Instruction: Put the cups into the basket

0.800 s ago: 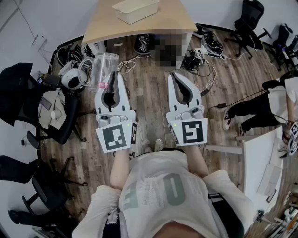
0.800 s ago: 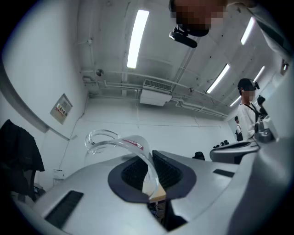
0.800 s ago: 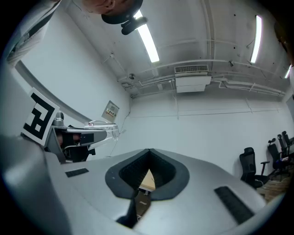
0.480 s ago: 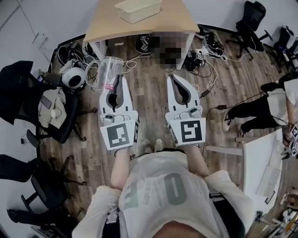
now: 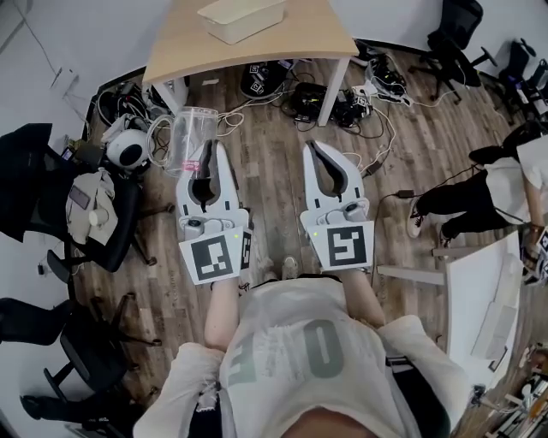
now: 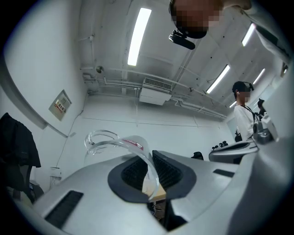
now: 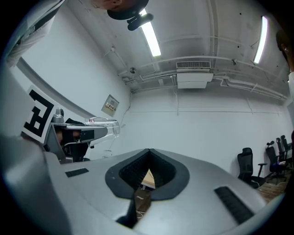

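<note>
A clear plastic cup hangs in the air over the wooden floor, my left gripper shut on its rim. In the left gripper view the cup's thin wall is pinched between the dark pads of the left gripper, and the cup's body curves off to the left. My right gripper is level beside it, shut with nothing in it; in its own view the right gripper shows only a thin slit. The cream basket sits on the wooden table ahead, far from both grippers.
Tangled cables and gear lie under and beside the table. Black office chairs and a round white device crowd the left. At the right a person sits by a white desk.
Both grippers hold much the same pose and the cup stays gripped. The head view has shifted slightly, so the table and floor clutter sit a little lower and to the left.
</note>
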Demonstrator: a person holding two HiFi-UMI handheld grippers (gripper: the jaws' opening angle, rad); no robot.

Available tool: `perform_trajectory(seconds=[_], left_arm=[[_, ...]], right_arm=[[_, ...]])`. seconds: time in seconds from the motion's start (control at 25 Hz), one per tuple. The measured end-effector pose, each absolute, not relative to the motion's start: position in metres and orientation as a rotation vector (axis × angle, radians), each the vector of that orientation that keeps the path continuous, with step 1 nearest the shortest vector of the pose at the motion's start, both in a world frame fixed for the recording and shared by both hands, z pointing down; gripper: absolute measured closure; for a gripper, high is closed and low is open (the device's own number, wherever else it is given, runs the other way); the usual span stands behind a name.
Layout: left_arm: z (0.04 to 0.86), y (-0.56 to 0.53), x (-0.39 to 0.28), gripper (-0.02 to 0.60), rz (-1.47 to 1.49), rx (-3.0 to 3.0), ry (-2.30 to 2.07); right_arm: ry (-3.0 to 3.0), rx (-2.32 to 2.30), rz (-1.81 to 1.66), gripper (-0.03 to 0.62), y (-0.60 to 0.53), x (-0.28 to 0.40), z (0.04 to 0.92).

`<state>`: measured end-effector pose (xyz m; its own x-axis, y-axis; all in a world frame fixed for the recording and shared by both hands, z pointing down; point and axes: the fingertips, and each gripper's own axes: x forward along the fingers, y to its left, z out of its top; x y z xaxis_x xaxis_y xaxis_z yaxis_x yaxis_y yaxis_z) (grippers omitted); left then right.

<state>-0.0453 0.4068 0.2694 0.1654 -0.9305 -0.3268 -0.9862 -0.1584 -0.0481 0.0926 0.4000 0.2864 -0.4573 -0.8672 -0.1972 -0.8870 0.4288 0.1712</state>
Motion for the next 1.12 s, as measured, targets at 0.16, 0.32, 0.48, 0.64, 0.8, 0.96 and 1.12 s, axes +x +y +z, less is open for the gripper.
perform_trajectory(seconds=[0.16,0.32,0.48,0.64,0.8,0.96,1.12], left_arm=[[0.263,0.400,-0.037,0.548,0.327,-2.162,1.840],[0.261,0.393,-0.030,0.548,0.317,-2.151,1.839],[0.258,0.383,-0.038,0.548,0.306,-2.123,1.857],[0.260,0.359,-0.037,0.548,0.308,-2.138,1.828],[0.269,0.325,-0.024,0.548,0.290,-2.170,1.799],[0.274,0.290,-0.028,0.548,0.297,-2.180,1.794],[0.265,0.253,-0.042,0.548,0.354,-2.125,1.800]], right_arm=[[2.567,-1.591,0.381,0.597,0.390,0.110,0.287],[2.580,-1.570,0.332,0.597,0.379,0.123,0.295],[2.593,-1.548,0.277,0.597,0.367,0.125,0.299],[2.573,-1.548,0.322,0.597,0.344,0.128,0.304],[2.592,-1.573,0.272,0.597,0.316,0.131,0.320],[2.600,-1.587,0.276,0.597,0.286,0.127,0.322],[2.620,-1.594,0.286,0.597,0.244,0.117,0.325]])
